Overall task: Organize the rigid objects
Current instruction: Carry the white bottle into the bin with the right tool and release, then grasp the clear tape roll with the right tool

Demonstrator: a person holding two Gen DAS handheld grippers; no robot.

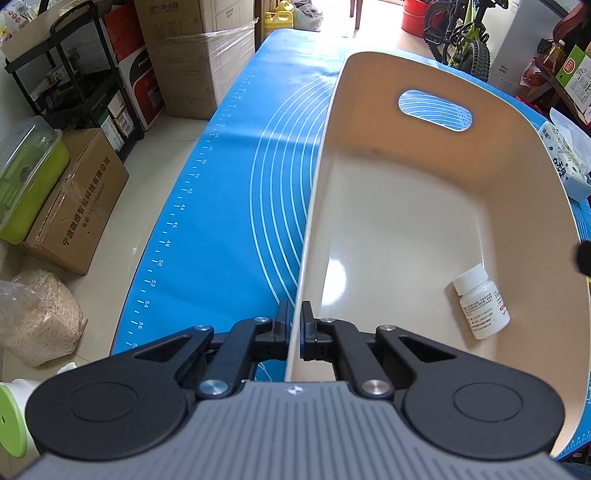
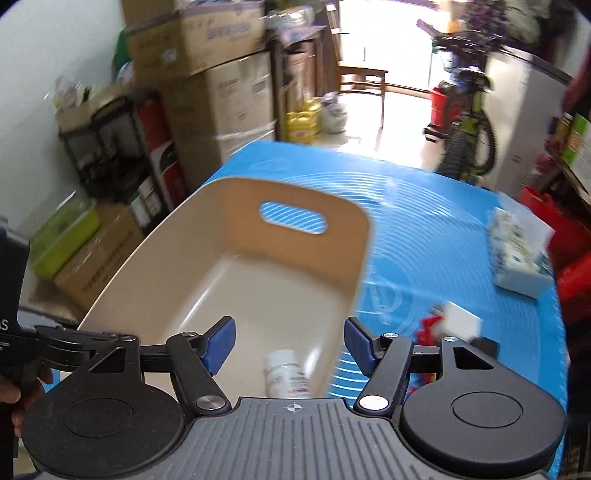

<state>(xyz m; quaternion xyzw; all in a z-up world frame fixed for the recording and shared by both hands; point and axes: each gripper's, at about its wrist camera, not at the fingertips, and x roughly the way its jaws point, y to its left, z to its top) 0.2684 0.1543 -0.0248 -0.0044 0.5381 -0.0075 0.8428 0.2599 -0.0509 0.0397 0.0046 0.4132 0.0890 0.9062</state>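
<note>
A cream plastic bin (image 1: 424, 155) with a handle slot stands on the blue mat (image 1: 236, 177). My left gripper (image 1: 294, 317) is shut on the bin's near left wall. A white pill bottle (image 1: 482, 301) lies on its side on the bin floor at the right. In the right wrist view my right gripper (image 2: 290, 343) is open and empty above the bin (image 2: 207, 236), with the pill bottle (image 2: 286, 374) just below it. A white block (image 2: 461, 321) and a red object (image 2: 428, 328) lie on the mat (image 2: 443, 229) to the right of the bin.
A tissue pack (image 2: 517, 254) lies at the mat's right edge. Cardboard boxes (image 1: 192, 55), a black shelf (image 1: 74, 74) and a green container (image 1: 26, 177) stand on the floor to the left. A bicycle (image 1: 461, 33) stands beyond the table.
</note>
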